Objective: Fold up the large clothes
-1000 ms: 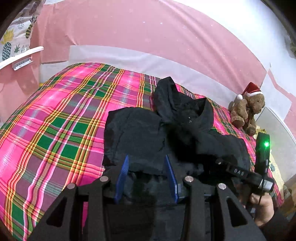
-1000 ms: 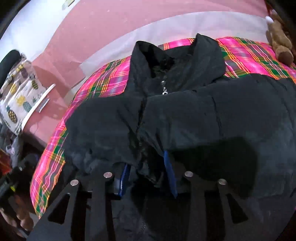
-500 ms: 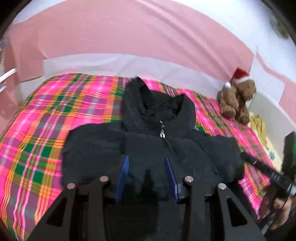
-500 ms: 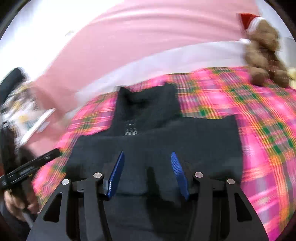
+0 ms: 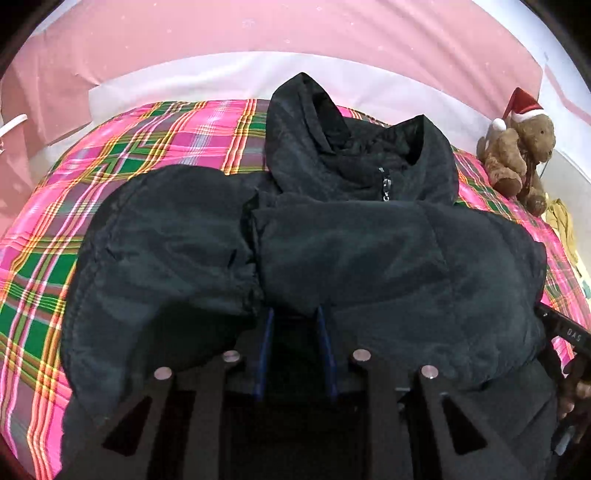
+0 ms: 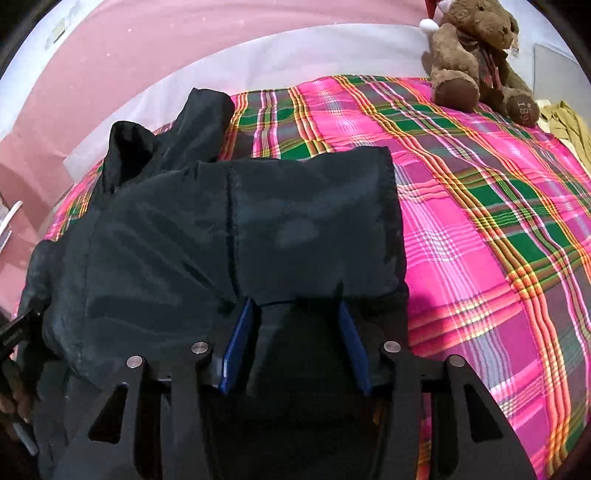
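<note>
We've got the black jacket [image 5: 369, 251] lying on the plaid bedspread [image 5: 48, 236], collar and hood end toward the pink wall [image 5: 258, 33], zipper pull showing at the neck. Both sleeves sit folded in across the chest; the one on the left of the left wrist view overlaps the body as a puffy slab.

Left gripper [image 5: 295, 325]: we're low over the near hem, blue pads narrow and closing, fabric bunched between and over the tips. We can't tell whether the pads press on it yet.

Right gripper [image 6: 295, 314]: our jaws sit wider than the left's and are closing. The folded edge of the jacket [image 6: 236, 236] runs across just beyond the tips and dark cloth lies under and between the pads, but we see a gap at each pad, so no clamp.

Teddy bear [image 6: 476, 59] in a Santa hat sits at the far corner of the bed, well apart from the jacket. Yellowish cloth [image 6: 565, 125] lies just beside it at the bed edge.
</note>
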`<control>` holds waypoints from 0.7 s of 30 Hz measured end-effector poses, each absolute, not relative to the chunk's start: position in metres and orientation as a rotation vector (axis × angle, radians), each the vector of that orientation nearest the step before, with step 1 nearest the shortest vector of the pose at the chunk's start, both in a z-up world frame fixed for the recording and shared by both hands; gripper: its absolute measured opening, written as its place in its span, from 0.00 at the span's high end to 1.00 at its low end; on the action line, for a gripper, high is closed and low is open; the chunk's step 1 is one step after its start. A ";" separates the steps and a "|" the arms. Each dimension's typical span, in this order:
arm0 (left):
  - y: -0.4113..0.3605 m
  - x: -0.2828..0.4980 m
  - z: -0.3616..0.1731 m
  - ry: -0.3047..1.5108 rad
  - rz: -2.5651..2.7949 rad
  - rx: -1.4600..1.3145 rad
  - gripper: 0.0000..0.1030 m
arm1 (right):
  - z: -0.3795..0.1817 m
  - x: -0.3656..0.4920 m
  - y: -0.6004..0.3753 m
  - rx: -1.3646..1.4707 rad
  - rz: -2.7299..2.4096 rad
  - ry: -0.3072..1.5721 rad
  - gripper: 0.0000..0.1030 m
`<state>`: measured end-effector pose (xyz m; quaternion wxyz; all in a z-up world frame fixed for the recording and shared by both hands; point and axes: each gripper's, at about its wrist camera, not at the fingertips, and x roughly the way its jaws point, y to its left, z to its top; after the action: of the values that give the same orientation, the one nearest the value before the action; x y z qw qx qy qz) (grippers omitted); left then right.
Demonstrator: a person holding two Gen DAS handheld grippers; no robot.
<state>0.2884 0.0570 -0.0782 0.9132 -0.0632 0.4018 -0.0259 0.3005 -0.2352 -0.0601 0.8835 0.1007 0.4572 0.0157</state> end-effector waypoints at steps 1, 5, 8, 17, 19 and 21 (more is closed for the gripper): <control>0.060 0.286 -0.072 0.837 -0.048 -0.138 0.77 | -0.054 0.299 -0.240 0.211 0.034 0.950 0.53; 0.065 0.278 -0.033 0.764 -0.083 -0.156 0.77 | -0.007 0.296 -0.258 0.220 0.031 0.826 0.53; 0.059 0.295 -0.019 0.723 -0.072 -0.103 0.77 | -0.002 0.321 -0.267 0.219 0.014 0.843 0.53; 0.063 0.334 -0.082 0.793 -0.045 -0.084 0.75 | -0.073 0.351 -0.265 0.177 -0.037 0.961 0.52; 0.061 0.334 -0.081 0.792 -0.042 -0.077 0.75 | -0.071 0.349 -0.265 0.171 -0.043 0.956 0.52; 0.063 0.333 -0.076 0.797 -0.038 -0.086 0.74 | -0.063 0.346 -0.268 0.182 -0.054 0.951 0.52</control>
<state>0.3332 0.0635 -0.0759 0.9206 -0.0419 0.3877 -0.0185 0.3460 -0.2677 -0.0629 0.8848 0.0876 0.4570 -0.0261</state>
